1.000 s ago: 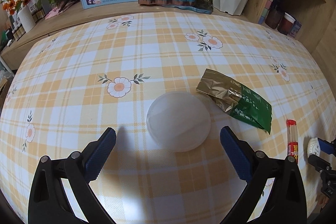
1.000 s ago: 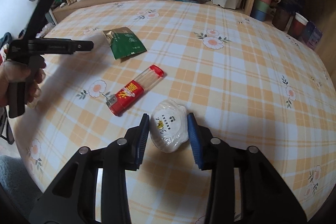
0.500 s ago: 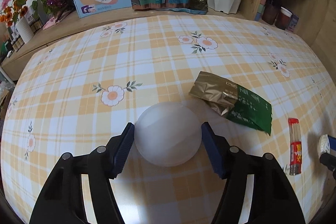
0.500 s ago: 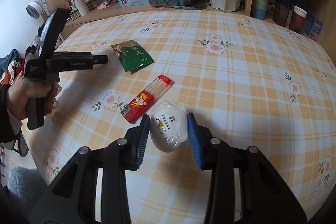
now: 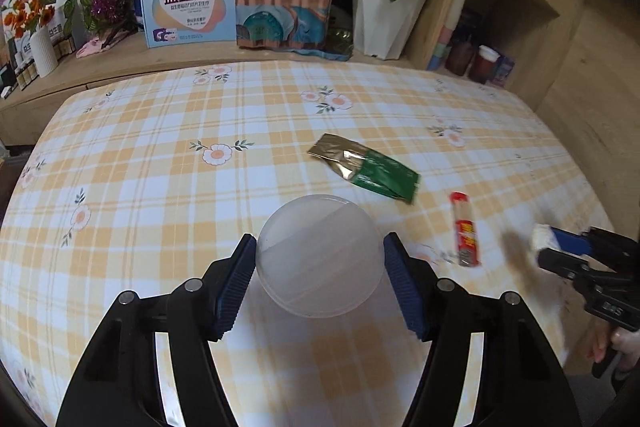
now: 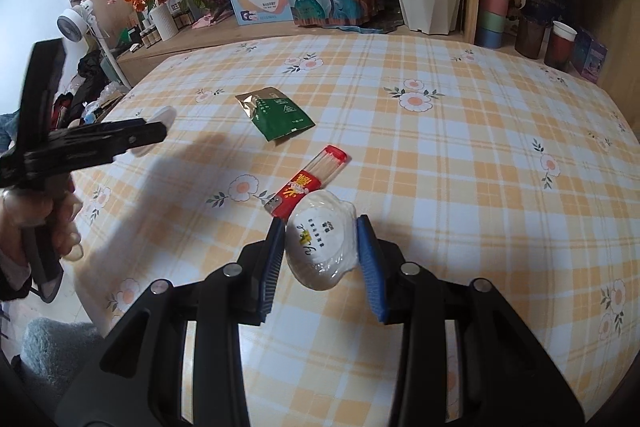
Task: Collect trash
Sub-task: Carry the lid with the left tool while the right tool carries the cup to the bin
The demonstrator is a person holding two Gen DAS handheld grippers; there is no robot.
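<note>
**Gripping trash in both tools above the checked worktop**

Clamping in the left tool (image 5: pixel 319 269) is a frosted round lid (image 5: pixel 318 254), and the blue pads are pressing on both its edges, the jaws standing fairly wide to take its width. It is sitting clear of the checked worktop (image 5: pixel 160 195), casting a pale shadow beneath.

Over on the right, the right tool (image 6: pixel 320 253) is squeezing a white wrapped packet (image 6: pixel 322 245) between much narrower jaws, both pads touching its sides. That packet is hanging just in front of a red tube of sticks (image 6: pixel 308 181), which is lying flat on the cloth.

Further back, a green and gold foil pouch (image 6: pixel 276 113) is lying on the worktop, well apart from both tools. From the left view, the pouch (image 5: pixel 366 169) and the red tube (image 5: pixel 463 229) are sitting to the right of the held lid. A hand (image 6: pixel 40 223) is wrapping the left tool's handle at the left edge.
</note>
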